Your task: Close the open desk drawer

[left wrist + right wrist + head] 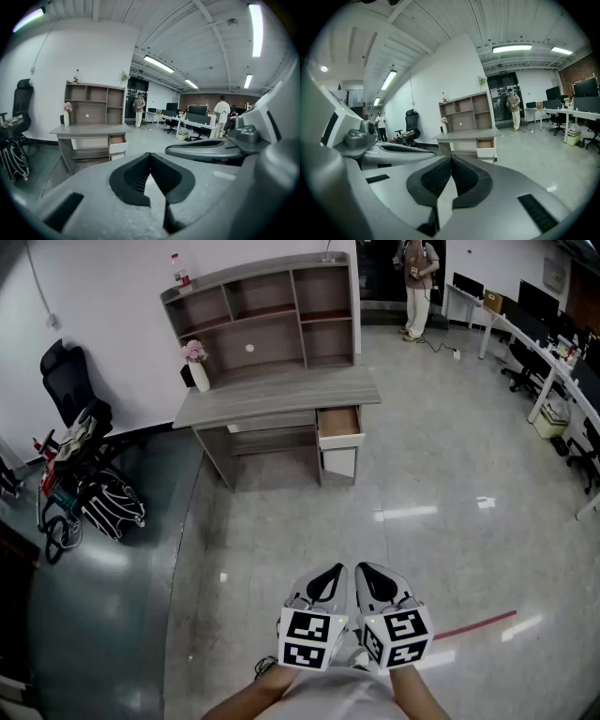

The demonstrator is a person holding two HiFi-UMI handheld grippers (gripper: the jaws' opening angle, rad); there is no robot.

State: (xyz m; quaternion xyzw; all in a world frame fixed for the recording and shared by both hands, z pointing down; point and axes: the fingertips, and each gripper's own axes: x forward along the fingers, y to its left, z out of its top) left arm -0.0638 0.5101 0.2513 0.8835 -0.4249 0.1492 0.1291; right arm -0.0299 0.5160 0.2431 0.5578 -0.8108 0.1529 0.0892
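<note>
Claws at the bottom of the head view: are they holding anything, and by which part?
Nothing is held: the left claw and the right claw are both shut and empty.

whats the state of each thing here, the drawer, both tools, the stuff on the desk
drawer: open, pulled out of the desk, nothing touching it
left tool: shut, empty, well short of the desk
right tool: shut, empty, well short of the desk
vase: upright on the desk top, flowers in it
bottle: upright on top of the shelf unit
</note>
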